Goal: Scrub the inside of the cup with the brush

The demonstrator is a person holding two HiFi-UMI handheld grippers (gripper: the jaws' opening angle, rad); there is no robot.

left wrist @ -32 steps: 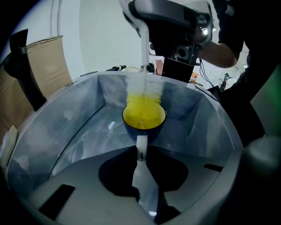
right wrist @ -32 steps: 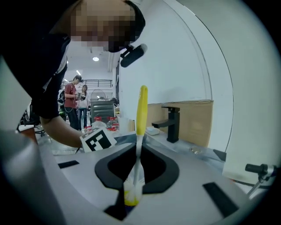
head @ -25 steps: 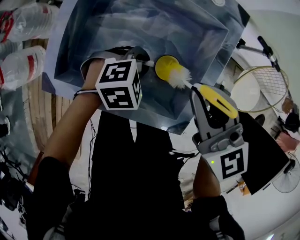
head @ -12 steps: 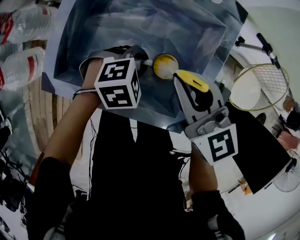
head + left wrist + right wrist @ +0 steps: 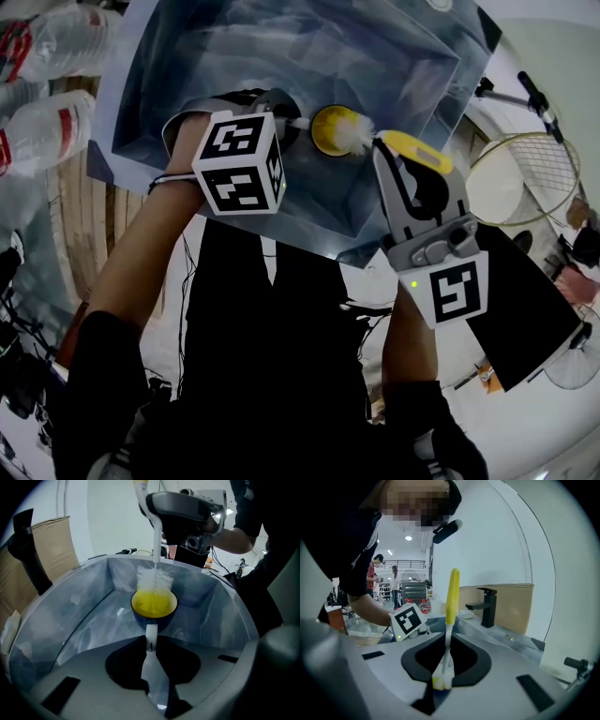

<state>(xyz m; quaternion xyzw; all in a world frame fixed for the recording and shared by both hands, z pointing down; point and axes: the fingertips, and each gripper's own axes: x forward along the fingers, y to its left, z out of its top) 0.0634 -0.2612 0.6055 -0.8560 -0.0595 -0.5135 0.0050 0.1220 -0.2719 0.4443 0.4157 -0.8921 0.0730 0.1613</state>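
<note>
A cup [image 5: 153,604], dark blue outside and yellow inside, lies on its side over the sink with its mouth facing the brush. My left gripper [image 5: 151,641] is shut on the cup's white handle [image 5: 151,634]. In the head view the left gripper [image 5: 289,123] is left of the cup [image 5: 328,129]. The brush's white bristles [image 5: 154,581] stand at the cup's far rim, partly in its mouth. My right gripper [image 5: 394,159] is shut on the brush's stem, with the yellow handle [image 5: 451,597] sticking out. The right gripper [image 5: 446,644] looks past the bristles [image 5: 439,681].
The steel sink basin [image 5: 394,56] lies under both grippers, with a black faucet [image 5: 487,605] on its rim. Plastic bottles [image 5: 42,131] lie at the left. A round mesh racket [image 5: 520,173] leans at the right. People stand far back [image 5: 372,581].
The brush went from outside the cup into it half a second ago. Now it has drawn back, so the bristles show at the rim. The left gripper has held the cup almost still.
</note>
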